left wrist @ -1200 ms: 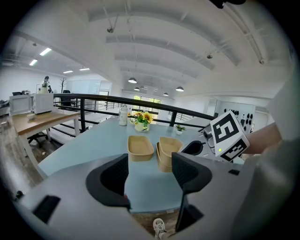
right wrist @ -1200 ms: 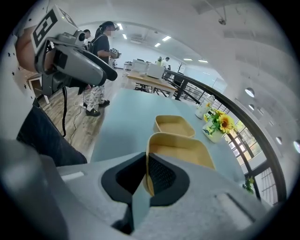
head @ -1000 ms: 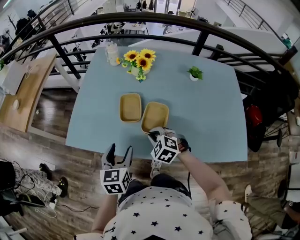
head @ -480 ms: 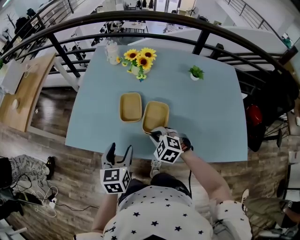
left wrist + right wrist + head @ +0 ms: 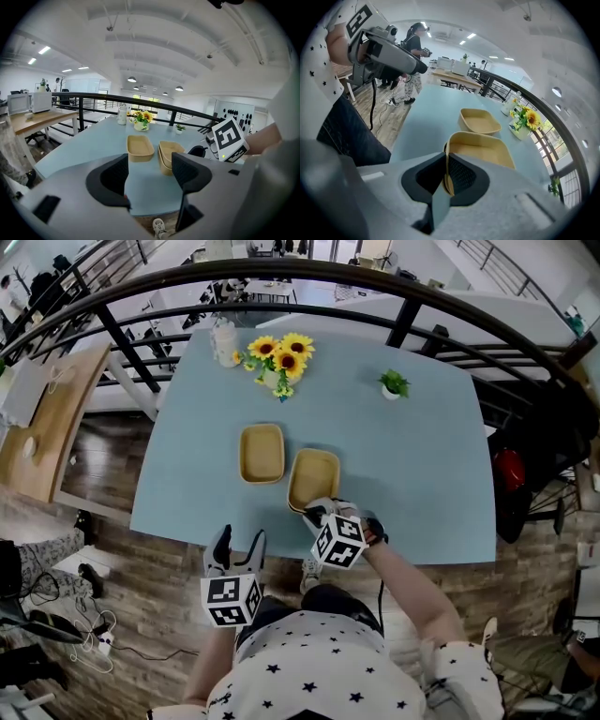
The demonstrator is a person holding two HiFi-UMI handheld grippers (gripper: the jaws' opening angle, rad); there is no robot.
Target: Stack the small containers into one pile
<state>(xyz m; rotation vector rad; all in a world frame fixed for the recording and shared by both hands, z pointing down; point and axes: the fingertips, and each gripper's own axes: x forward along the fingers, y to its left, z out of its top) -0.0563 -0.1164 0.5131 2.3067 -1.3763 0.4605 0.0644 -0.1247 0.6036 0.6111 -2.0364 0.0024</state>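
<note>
We stand at the near edge of a light blue table, with a dark railing curving round its far side. In our left hand, the left gripper hangs over the floor just short of the table edge, and between its parted jaws we see only table and floor. Our right gripper reaches over the near edge, its jaws clamped on the near rim of a tan container, pinching the thin wall between them. A second tan container lies open side up just to its left, so the two sit side by side near the middle of the table. Farther back stand a bunch of sunflowers, a pale jar beside them, and a little green plant off to the right.
</note>
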